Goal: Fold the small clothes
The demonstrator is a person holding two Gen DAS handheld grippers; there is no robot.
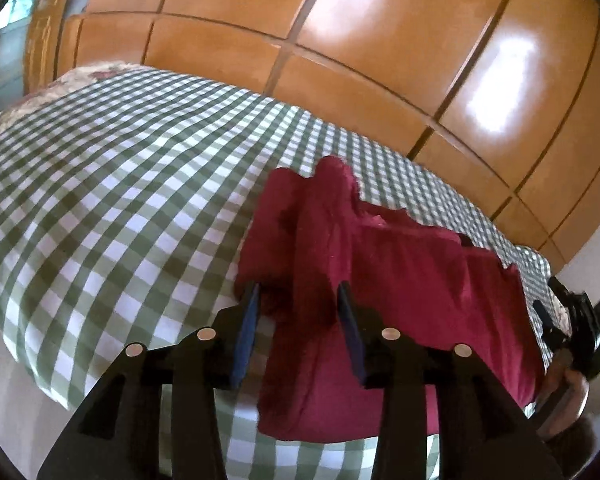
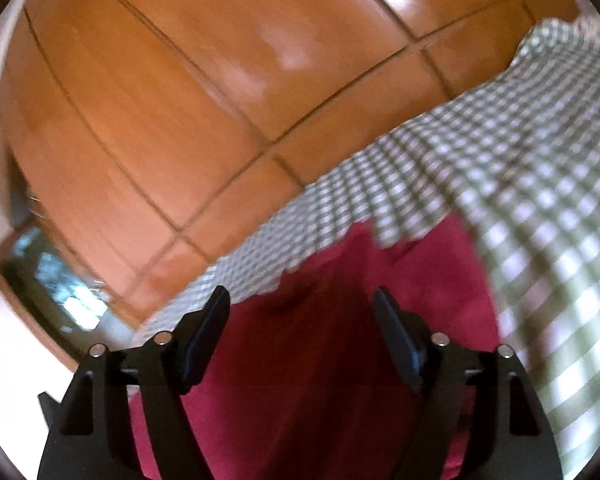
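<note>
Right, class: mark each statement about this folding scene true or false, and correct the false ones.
1. The garment is red. True.
2. It lies on a plain blue sheet. False: the sheet is green-and-white checked.
3. The left gripper's jaws are pressed fully together. False: they stand apart, with cloth between them.
4. Wooden doors stand behind the bed. True.
5. The right gripper's jaws are apart. True.

Garment (image 1: 400, 280) on bedspread (image 1: 120, 200); wardrobe (image 1: 380, 40) behind
</note>
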